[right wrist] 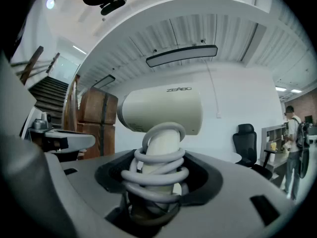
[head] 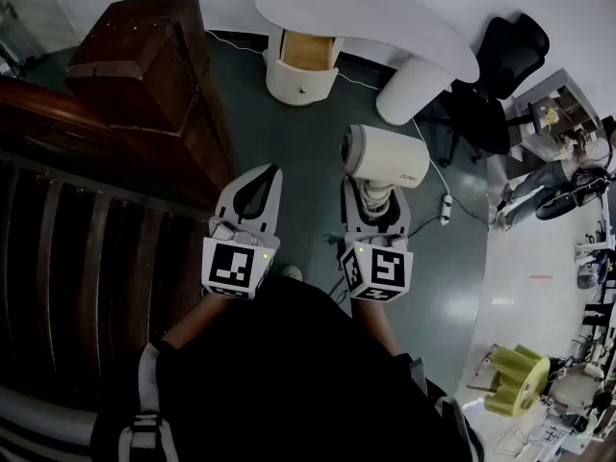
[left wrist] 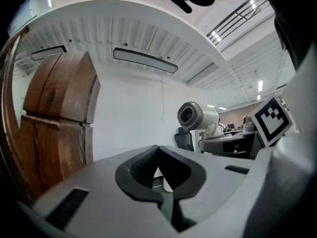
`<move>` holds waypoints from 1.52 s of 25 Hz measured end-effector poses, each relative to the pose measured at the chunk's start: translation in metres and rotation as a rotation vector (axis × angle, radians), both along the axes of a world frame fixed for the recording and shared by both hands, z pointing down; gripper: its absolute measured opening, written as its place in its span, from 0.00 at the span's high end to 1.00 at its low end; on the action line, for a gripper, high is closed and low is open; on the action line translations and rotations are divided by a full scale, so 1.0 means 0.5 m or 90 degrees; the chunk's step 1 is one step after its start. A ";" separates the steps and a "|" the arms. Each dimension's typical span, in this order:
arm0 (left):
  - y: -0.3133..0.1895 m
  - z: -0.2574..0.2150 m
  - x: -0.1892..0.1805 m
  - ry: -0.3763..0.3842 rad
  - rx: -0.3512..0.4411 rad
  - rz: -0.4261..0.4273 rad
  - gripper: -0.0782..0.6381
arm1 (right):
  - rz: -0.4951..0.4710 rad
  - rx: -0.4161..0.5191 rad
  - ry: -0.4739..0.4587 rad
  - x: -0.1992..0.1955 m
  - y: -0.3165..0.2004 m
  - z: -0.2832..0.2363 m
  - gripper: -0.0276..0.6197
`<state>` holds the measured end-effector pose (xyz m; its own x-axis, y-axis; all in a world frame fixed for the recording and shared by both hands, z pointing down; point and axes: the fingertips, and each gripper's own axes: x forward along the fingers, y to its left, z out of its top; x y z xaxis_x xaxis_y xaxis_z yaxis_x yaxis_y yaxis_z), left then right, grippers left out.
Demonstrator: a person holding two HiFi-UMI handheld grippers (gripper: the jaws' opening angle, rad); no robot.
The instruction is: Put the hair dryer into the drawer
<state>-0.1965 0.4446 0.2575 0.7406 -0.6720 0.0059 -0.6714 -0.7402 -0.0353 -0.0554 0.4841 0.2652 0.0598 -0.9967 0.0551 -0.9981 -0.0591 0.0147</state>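
A cream hair dryer [head: 385,157] stands up out of my right gripper [head: 371,195], its grey cord wound round the handle. In the right gripper view the jaws are shut on that wrapped handle, with the hair dryer [right wrist: 161,110] barrel lying across above my right gripper [right wrist: 157,177]. My left gripper [head: 272,173] is held beside it, shut and holding nothing; in its own view the left gripper [left wrist: 158,150] tips meet, and the hair dryer [left wrist: 190,115] shows at the right. Ahead on the floor, the open drawer [head: 306,51] sits in the pedestal under the curved white desk [head: 423,37].
A dark wooden post [head: 144,56] and stair rail stand at the left. A black office chair [head: 505,56] is right of the desk, a power strip [head: 446,207] and cable lie on the floor, and a person [head: 539,181] is at the far right.
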 end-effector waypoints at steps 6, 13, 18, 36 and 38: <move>-0.007 0.014 -0.012 -0.001 -0.026 0.004 0.88 | 0.006 0.002 0.005 -0.014 -0.011 0.002 0.53; -0.025 0.012 -0.028 0.004 -0.011 0.030 0.88 | 0.025 0.008 0.013 -0.038 -0.022 0.001 0.53; -0.037 0.029 -0.041 0.006 -0.028 0.048 0.88 | 0.037 0.011 0.002 -0.058 -0.026 0.011 0.53; -0.218 0.056 0.079 0.005 -0.002 0.042 0.88 | 0.018 -0.003 0.002 0.045 -0.219 0.061 0.53; -0.262 0.049 0.108 0.007 -0.001 0.029 0.88 | 0.014 -0.006 0.003 0.083 -0.266 0.058 0.53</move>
<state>-0.1427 0.3138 0.2819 0.7702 -0.6379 -0.0016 -0.6377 -0.7698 -0.0274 -0.0140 0.3509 0.2940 0.0816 -0.9946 0.0634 -0.9966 -0.0805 0.0194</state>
